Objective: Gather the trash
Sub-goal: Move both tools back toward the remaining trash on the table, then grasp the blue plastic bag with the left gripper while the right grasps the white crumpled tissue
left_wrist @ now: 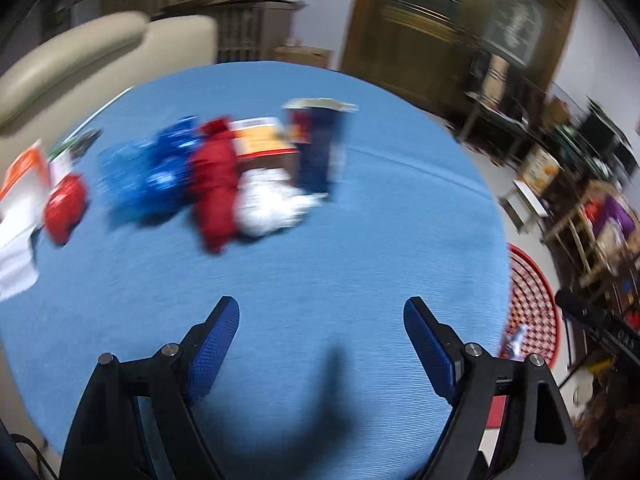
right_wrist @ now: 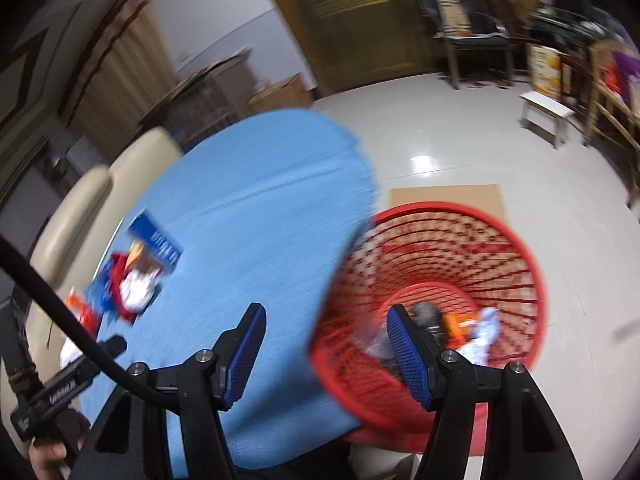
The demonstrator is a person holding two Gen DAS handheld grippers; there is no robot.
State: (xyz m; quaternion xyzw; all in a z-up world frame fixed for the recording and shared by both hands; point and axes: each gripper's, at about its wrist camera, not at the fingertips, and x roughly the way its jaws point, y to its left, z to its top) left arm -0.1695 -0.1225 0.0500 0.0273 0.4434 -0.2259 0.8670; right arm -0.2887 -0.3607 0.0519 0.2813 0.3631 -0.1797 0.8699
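Observation:
A row of trash lies across the far part of a round table with a blue cloth [left_wrist: 320, 272]: a red wrapper [left_wrist: 66, 206], a blue wrapper [left_wrist: 152, 176], a dark red wrapper [left_wrist: 214, 184], crumpled white paper [left_wrist: 268, 204], an orange-and-white packet [left_wrist: 260, 140] and a dark blue carton [left_wrist: 318, 148]. My left gripper [left_wrist: 322, 320] hovers open over bare cloth, short of the row. My right gripper [right_wrist: 326, 326] is open with nothing in it, straddling the table's right edge and a red mesh basket [right_wrist: 516, 248] on the floor. The basket holds several pieces of trash [right_wrist: 476, 330]. The trash pile [right_wrist: 134, 280] appears far left.
A cream sofa [left_wrist: 80, 52] backs the table. The red basket [left_wrist: 532, 300] stands on cardboard [right_wrist: 448, 196] on a glossy tiled floor. A wooden cabinet [left_wrist: 440, 32], a small white stool [right_wrist: 546, 114] and cluttered shelves [left_wrist: 592, 232] fill the right. A black cable [right_wrist: 80, 332] crosses the right wrist view.

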